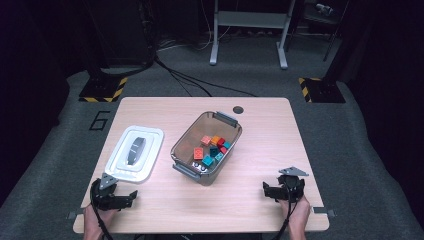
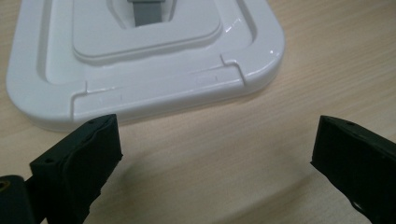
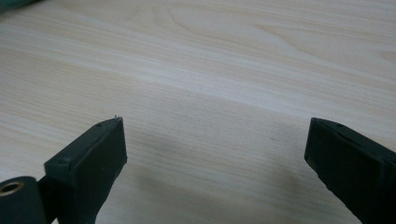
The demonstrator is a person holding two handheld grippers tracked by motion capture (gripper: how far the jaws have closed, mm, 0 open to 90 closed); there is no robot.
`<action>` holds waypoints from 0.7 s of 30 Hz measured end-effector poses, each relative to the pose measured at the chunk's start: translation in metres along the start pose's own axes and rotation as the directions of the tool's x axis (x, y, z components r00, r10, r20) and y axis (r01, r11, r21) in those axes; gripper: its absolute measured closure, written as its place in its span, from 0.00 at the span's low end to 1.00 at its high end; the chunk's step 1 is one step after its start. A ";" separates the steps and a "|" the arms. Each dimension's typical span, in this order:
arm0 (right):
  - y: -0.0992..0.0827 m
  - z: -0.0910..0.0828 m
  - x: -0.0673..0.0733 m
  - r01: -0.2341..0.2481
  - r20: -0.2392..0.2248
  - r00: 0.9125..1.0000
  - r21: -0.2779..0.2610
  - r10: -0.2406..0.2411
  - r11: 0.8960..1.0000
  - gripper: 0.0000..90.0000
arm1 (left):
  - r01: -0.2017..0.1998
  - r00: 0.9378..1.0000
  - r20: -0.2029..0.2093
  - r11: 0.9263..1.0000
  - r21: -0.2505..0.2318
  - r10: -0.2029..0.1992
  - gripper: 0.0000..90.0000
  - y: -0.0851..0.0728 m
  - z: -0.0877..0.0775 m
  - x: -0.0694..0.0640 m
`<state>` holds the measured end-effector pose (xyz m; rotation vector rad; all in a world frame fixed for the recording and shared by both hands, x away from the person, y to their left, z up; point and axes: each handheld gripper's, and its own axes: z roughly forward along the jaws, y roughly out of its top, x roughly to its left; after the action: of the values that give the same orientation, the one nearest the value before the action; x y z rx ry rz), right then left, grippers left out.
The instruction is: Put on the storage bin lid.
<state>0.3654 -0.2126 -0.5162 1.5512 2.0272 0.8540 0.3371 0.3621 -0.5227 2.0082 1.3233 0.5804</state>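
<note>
A clear grey plastic bin (image 1: 186,134) sits in the middle of the wooden table (image 1: 260,135), holding several small toy bricks (image 1: 212,148) in red, orange and teal. Its white lid (image 1: 135,153) with a grey handle lies flat to the bin's left. My left gripper (image 1: 131,197) rests near the front left edge, just in front of the lid (image 2: 140,60), jaws wide apart over bare wood. My right gripper (image 1: 266,190) rests near the front right edge, open, with nothing between its fingers (image 3: 93,158).
A round cable hole (image 1: 238,109) sits at the table's far edge. Beyond the table stand a grey metal frame (image 1: 248,30) and yellow-black striped bases (image 1: 102,90) on the dark floor. Bare wood lies between the two grippers.
</note>
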 end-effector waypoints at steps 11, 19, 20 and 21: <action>-0.005 0.014 -0.008 0.047 -0.022 0.999 -0.019 -0.048 0.999 0.00 | 0.046 0.998 0.041 0.998 -0.032 -0.045 0.00 0.042 0.003 0.019; -0.006 0.013 -0.007 0.045 -0.017 0.999 -0.022 -0.046 0.999 0.00 | 0.052 0.998 0.043 0.998 -0.023 -0.051 0.01 0.067 0.017 0.030; -0.007 0.013 -0.007 0.030 -0.012 0.999 -0.022 -0.030 0.999 0.00 | 0.052 0.997 0.049 0.999 -0.014 -0.052 0.02 0.069 0.018 0.031; -0.007 0.013 -0.006 0.029 -0.012 1.000 -0.022 -0.029 0.999 0.00 | 0.056 0.997 0.052 0.998 -0.017 -0.055 0.02 0.074 0.022 0.032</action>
<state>0.3710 -0.2175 -0.5302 1.5044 2.0369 0.8734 0.4106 0.3656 -0.4836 1.9526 1.3335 0.5101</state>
